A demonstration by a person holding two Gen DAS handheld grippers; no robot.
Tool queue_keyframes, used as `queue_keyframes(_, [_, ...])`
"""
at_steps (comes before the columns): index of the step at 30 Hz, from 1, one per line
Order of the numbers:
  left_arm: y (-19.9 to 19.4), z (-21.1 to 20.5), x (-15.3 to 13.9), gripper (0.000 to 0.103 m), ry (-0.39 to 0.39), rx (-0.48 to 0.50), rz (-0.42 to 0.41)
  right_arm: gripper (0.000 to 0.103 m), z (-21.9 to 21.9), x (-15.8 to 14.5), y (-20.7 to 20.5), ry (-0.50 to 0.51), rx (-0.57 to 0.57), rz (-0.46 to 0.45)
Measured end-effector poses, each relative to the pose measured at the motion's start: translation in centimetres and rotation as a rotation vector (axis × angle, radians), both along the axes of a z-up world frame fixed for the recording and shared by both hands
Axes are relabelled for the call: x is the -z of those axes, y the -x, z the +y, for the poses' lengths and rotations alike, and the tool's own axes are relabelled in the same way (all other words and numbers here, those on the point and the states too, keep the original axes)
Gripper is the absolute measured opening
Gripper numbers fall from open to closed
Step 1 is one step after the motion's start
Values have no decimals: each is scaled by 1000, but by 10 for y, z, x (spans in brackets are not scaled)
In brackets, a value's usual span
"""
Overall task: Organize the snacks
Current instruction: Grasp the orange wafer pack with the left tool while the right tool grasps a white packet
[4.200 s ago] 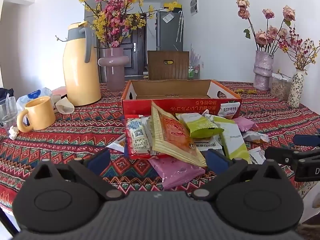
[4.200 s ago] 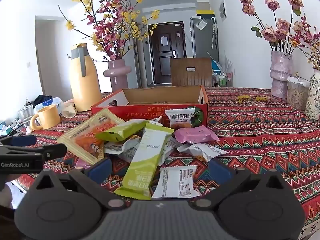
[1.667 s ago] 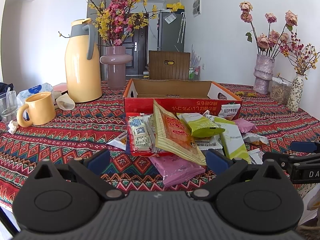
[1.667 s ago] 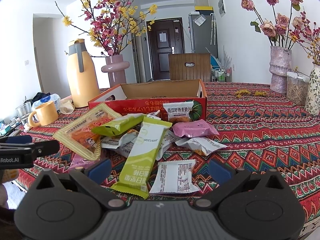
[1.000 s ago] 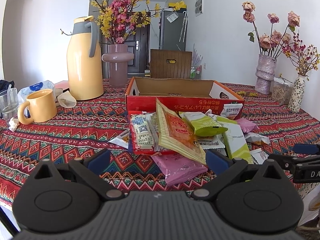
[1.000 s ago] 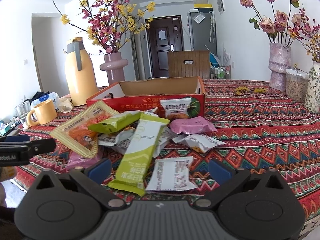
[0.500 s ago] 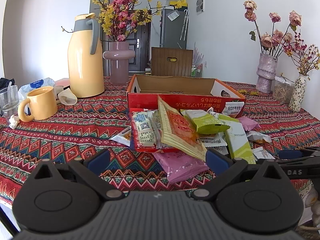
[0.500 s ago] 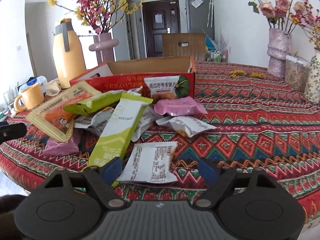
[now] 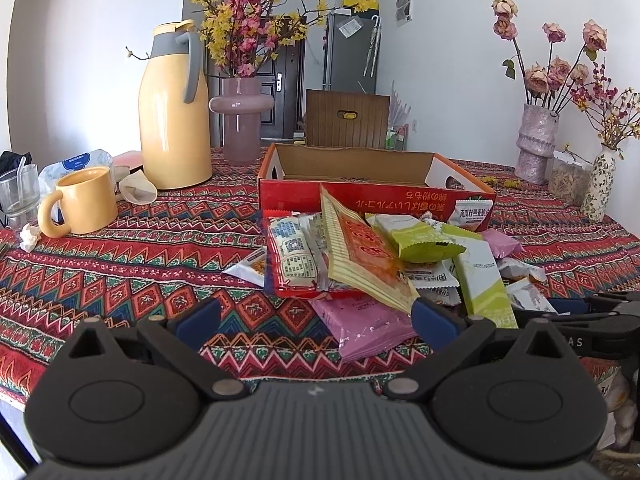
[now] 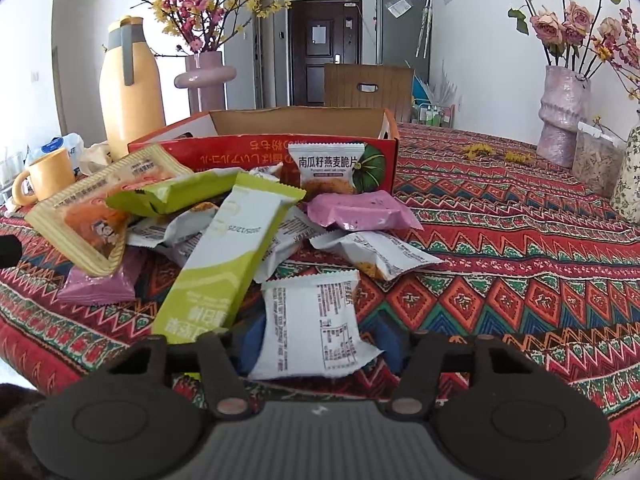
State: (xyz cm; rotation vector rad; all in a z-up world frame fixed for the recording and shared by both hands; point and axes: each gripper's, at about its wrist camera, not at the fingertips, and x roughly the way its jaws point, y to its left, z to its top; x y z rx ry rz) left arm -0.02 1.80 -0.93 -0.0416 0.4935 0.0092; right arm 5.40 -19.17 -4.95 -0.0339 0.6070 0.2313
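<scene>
A pile of snack packets lies in front of an open red cardboard box [image 9: 360, 200], which also shows in the right wrist view [image 10: 256, 144]. My right gripper [image 10: 316, 344] has its fingers closing around a white packet [image 10: 312, 320] at the pile's near edge. A long green packet [image 10: 228, 256], a pink packet [image 10: 360, 212] and a pumpkin-print packet [image 10: 326, 168] lie just beyond. My left gripper [image 9: 316, 318] is open and empty, just short of a pink packet [image 9: 364, 326] and a yellow-orange packet [image 9: 360, 256].
A yellow jug [image 9: 174, 108], a yellow mug [image 9: 80, 202], a glass [image 9: 18, 190] and a pink vase [image 9: 240, 120] stand at the left. More vases [image 9: 536, 144] and a jar [image 9: 568, 180] stand at the right. The table edge is close below both grippers.
My right gripper has moved forward and down onto the white packet, and its fingers have narrowed around it. The left gripper has edged slightly closer to the pile.
</scene>
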Motion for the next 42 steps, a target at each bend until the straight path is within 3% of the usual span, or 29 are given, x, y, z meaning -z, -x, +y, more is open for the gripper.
queue_keyframes(3, [-1, 1, 0, 103, -2, 0, 3, 38, -3, -3, 5, -16, -3, -21])
queue_keyframes(13, [-11, 1, -18, 103, -33, 8, -7, 38, -14, -17, 15, -61, -1, -83])
queue_keyframes(23, [-68, -4, -41, 103, -57, 26, 63, 38, -24, -26, 12, -66, 19, -118])
queue_keyframes(28, [-102, -11, -35, 94, -63, 26, 141, 38, -27, -29, 4, -69, 23, -125])
queue_keyframes(33, [-127, -15, -23, 75, -37, 37, 221, 38, -29, -31, -1, -72, 22, -134])
queue_keyframes(36, [-138, -16, -18, 75, -8, 48, 270, 38, -31, -30, -3, -82, 23, -131])
queue_keyframes(42, [-142, -21, -15, 74, -3, 58, 284, 38, -35, -24, -4, -102, 26, -118])
